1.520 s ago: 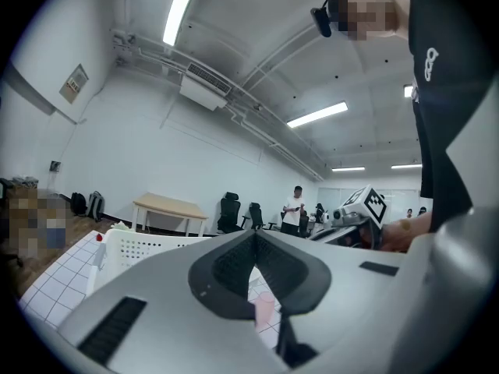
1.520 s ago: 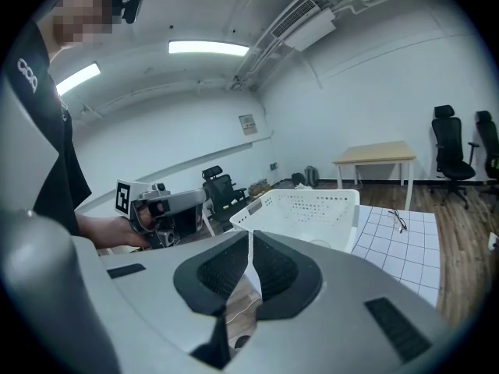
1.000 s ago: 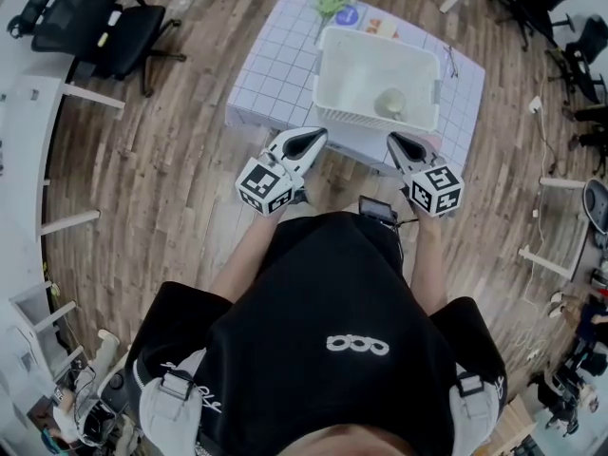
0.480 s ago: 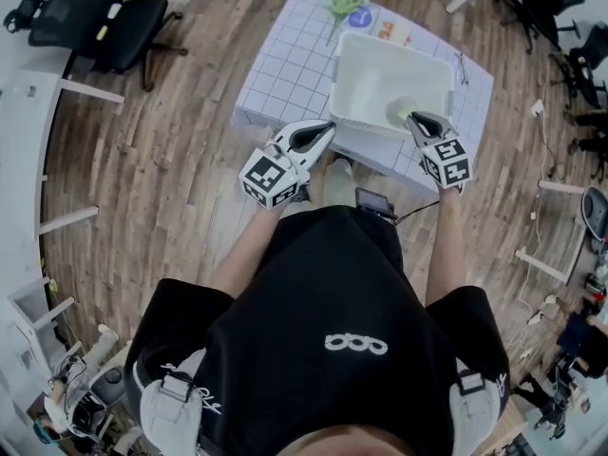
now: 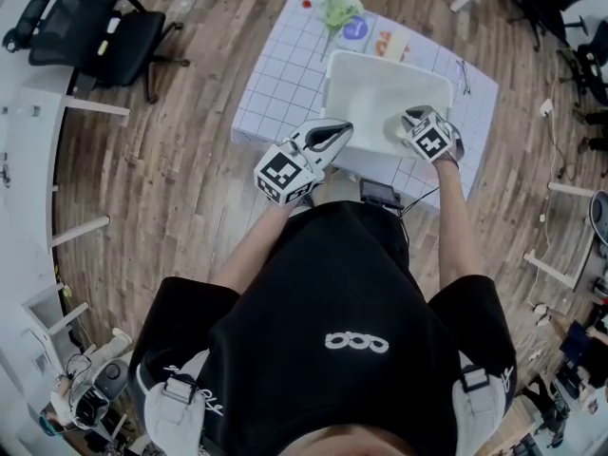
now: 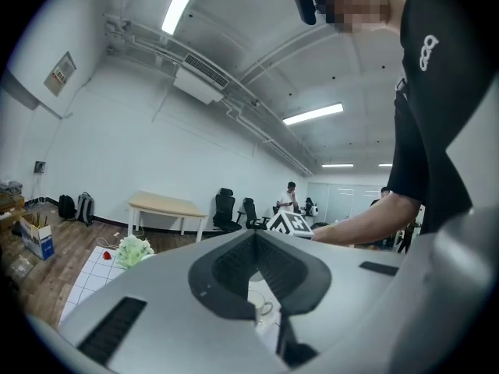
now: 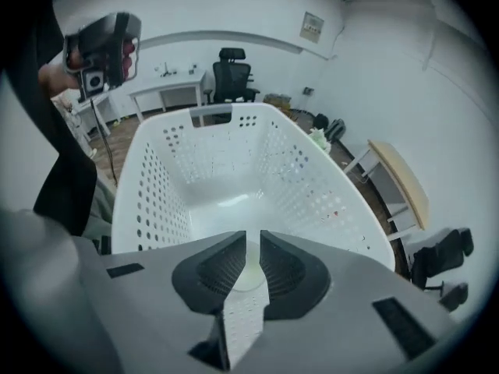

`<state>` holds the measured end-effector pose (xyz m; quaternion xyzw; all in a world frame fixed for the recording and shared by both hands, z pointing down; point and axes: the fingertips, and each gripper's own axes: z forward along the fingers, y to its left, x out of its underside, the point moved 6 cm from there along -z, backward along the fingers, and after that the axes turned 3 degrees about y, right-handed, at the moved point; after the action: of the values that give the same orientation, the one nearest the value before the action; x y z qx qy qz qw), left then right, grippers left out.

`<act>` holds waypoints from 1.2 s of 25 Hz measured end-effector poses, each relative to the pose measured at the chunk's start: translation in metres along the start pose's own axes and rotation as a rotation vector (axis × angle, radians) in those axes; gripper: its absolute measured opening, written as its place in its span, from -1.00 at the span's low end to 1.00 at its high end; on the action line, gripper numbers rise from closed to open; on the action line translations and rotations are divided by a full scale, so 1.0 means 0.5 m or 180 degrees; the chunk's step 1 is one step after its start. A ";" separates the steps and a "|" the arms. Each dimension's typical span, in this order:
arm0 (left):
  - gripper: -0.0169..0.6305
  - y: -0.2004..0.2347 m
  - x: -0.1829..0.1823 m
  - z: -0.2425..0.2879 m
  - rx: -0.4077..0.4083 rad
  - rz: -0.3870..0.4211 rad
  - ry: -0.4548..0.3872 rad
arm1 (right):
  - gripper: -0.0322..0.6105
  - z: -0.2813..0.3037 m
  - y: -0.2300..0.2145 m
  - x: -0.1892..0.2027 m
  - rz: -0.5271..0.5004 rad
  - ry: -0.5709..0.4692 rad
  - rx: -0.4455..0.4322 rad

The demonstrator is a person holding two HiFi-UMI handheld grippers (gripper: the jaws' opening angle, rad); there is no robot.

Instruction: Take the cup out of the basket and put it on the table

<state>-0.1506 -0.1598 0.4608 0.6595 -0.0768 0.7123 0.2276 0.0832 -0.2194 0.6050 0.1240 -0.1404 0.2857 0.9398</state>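
Hanging over the basket: my right gripper point(image 7: 251, 238) tilts steeply down into the near right corner of the white basket point(image 5: 369, 88).
Right jaws: in the right gripper view they are drawn together to a thin slit, with nothing clamped between the pads.
Cup: the cup point(image 5: 390, 125) is pale and round and sits on the basket floor in that near right corner, directly under my right gripper. Through the slit I see only a pale piece of its rim. I cannot tell whether the jaw tips touch it.
Left gripper: my left gripper point(image 6: 253, 234) is held level just outside the basket's near left corner, over the near edge of the table point(image 5: 280, 84).
Left jaws: the tips meet in the left gripper view and nothing is held between them.
Basket: it is a plastic basket with perforated walls, standing upright on the right part of the table, its long side facing me.
Table: it is covered with a white cloth ruled in squares. A green bunch point(image 5: 337, 9) and a blue round thing point(image 5: 356, 28) lie at its far edge, beyond the basket.
Room: the floor is wood planks, and a black office chair point(image 5: 95, 36) stands well apart to the left of the table.
Operator: bare forearms reach forward from a black shirt, one to each gripper.
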 end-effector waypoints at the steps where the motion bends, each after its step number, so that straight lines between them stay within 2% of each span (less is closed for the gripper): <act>1: -0.92 0.006 -0.002 0.015 0.0015 0.0001 0.0012 | -0.77 0.021 -0.006 0.002 -0.0107 0.0116 -0.0033; 6: -0.92 0.028 -0.007 0.072 0.0068 -0.0009 0.0069 | -0.75 0.105 -0.025 0.008 -0.0570 0.0575 -0.0238; 10: -0.92 0.041 -0.004 0.099 0.0070 -0.0040 0.0114 | -0.57 0.150 -0.020 0.021 -0.0891 0.0929 -0.0440; 12: -0.92 0.046 -0.002 0.110 0.0068 -0.0057 0.0132 | -0.54 0.168 -0.015 0.029 -0.0986 0.1053 -0.0529; 20: -0.92 0.057 -0.001 0.145 0.0076 -0.0072 0.0183 | -0.52 0.226 -0.018 0.050 -0.1147 0.1275 -0.0621; 30: -0.92 0.054 0.007 0.158 0.0001 -0.0080 0.0235 | -0.57 0.289 -0.021 0.077 -0.1143 0.1379 -0.0684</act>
<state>-0.0908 -0.2151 0.4788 0.6338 -0.0599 0.7332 0.2391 0.0919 -0.2538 0.7507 -0.0171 0.0582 0.1182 0.9911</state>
